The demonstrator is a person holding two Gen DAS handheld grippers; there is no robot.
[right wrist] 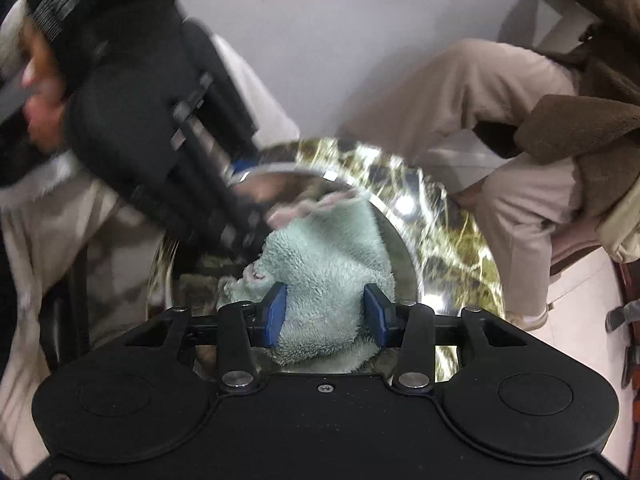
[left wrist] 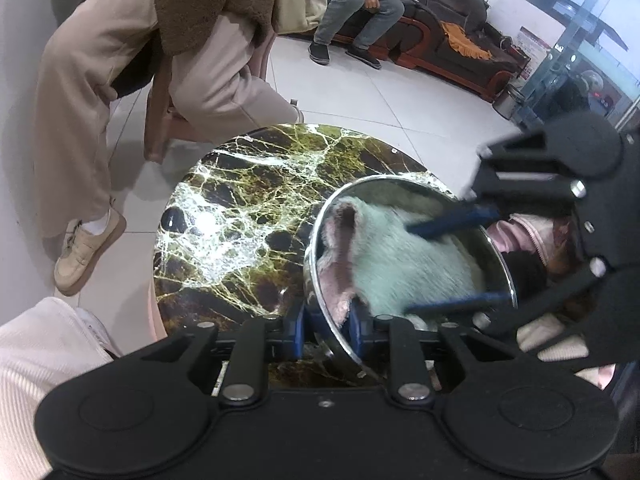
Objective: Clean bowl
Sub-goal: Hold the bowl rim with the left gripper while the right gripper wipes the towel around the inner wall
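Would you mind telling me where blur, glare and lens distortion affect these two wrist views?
Left wrist view: mostly sharp; the right gripper is slightly smeared, white glare lies on the marble table, and the fisheye bends the floor tiles. Right wrist view: strong motion blur on the left gripper, the table and the steel bowl rim; only the green cloth between its own fingers stays crisp.

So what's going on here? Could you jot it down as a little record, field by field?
surface: round marble-patterned table
bowl: shiny steel bowl on the table near its edge
cloth: fluffy mint-green cloth with pink underside, inside the bowl
left gripper: jaws clamped on the bowl's near rim
right gripper: jaws closed on the cloth, inside the bowl
bystander: person in beige coat beside the table
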